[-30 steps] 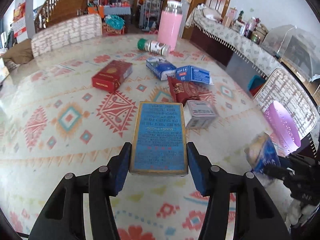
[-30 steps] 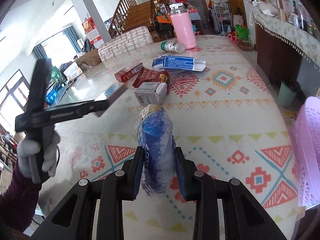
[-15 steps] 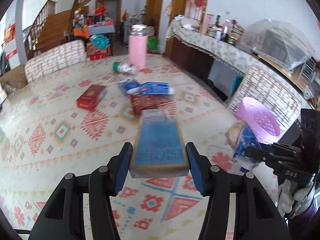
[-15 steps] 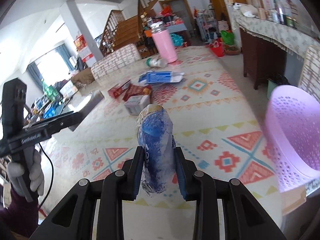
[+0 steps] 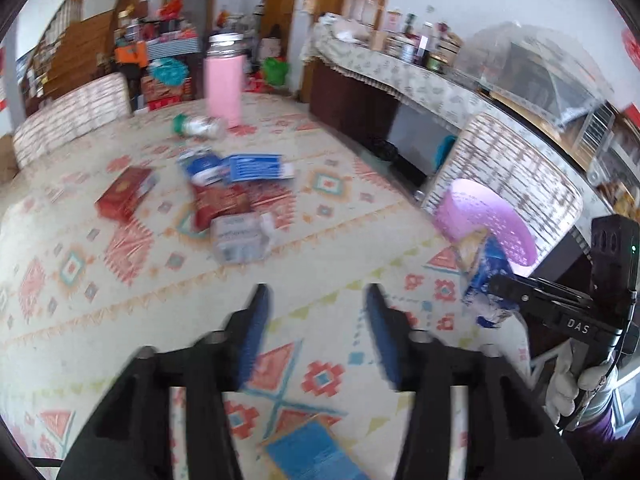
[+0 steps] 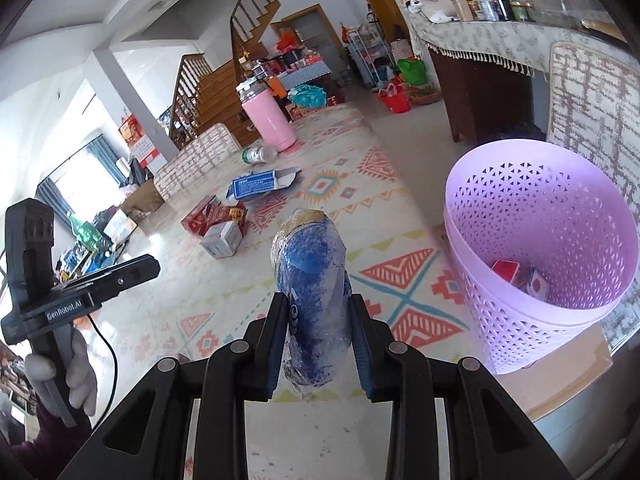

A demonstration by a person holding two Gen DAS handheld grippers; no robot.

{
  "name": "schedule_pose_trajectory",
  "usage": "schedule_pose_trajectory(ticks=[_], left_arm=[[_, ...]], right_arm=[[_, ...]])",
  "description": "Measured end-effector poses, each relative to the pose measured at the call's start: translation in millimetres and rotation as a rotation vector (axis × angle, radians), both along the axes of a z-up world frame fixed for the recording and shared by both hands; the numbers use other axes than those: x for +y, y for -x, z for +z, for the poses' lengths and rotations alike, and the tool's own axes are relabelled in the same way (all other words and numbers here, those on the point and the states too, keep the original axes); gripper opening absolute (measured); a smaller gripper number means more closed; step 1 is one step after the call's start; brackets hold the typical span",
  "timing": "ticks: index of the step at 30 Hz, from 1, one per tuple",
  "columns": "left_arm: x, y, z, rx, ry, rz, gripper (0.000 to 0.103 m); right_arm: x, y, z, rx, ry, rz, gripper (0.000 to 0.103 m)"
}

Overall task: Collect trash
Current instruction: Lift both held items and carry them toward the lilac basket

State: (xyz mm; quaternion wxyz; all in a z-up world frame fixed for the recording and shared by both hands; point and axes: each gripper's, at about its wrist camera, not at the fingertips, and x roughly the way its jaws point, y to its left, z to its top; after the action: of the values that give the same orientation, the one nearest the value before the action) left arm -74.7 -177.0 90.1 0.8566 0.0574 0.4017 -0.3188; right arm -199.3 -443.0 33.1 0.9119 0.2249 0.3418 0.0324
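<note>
1. My left gripper [image 5: 316, 332] has nothing between its pads and its jaws are opening; a flat blue box [image 5: 312, 454] shows below it at the bottom edge of the left wrist view, clear of the pads, over the patterned bench [image 5: 120, 320]

2. More trash lies ahead of the left gripper: a red box [image 5: 126, 192], a pale carton [image 5: 240, 236] and a blue carton [image 5: 256, 167], all well apart from it

3. My right gripper [image 6: 318, 340] is clamped on a crumpled blue bottle [image 6: 310, 276], long axis running up and away between the pads

4. The purple basket [image 6: 500, 320] stands right of the bottle, mouth up, small boxes already inside; I judge the right hand is the nearer one, and the move is to carry the bottle rightward over the rim
</note>
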Motion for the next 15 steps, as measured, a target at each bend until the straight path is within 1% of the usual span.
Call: schedule_pose_trajectory(ticks=[1, 3, 5, 6, 7, 8, 10, 12, 15], left_arm=[[10, 1, -3, 0.007, 0.005, 0.016, 0.07], [26, 5, -10, 0.041, 0.013, 0.018, 0.07], [44, 9, -22, 0.113, 0.0, 0.032, 0.07], [53, 13, -28, 0.157, -0.001, 0.058, 0.07], [60, 17, -32, 0.191, 0.016, 0.077, 0.072], [68, 22, -38, 0.243, 0.049, 0.095, 0.075], [74, 31, -47, 0.316, 0.101, 0.112, 0.077], [71, 39, -55, 0.35, 0.114, 0.127, 0.077], [55, 47, -66, 0.348, 0.074, 0.149, 0.078]], right_arm=[[1, 0, -1, 0.001, 0.001, 0.009, 0.033], [5, -5, -5, 0.005, -0.009, 0.028, 0.033], [9, -9, -9, 0.014, -0.02, 0.048, 0.033], [13, -11, -12, 0.02, -0.021, 0.06, 0.033], [16, -13, -14, 0.023, -0.02, 0.069, 0.033], [19, -14, -16, 0.025, -0.02, 0.075, 0.033], [23, -16, -19, 0.025, -0.026, 0.086, 0.033], [28, -17, -20, 0.022, -0.036, 0.088, 0.033], [29, -14, -21, 0.017, -0.051, 0.085, 0.033]])
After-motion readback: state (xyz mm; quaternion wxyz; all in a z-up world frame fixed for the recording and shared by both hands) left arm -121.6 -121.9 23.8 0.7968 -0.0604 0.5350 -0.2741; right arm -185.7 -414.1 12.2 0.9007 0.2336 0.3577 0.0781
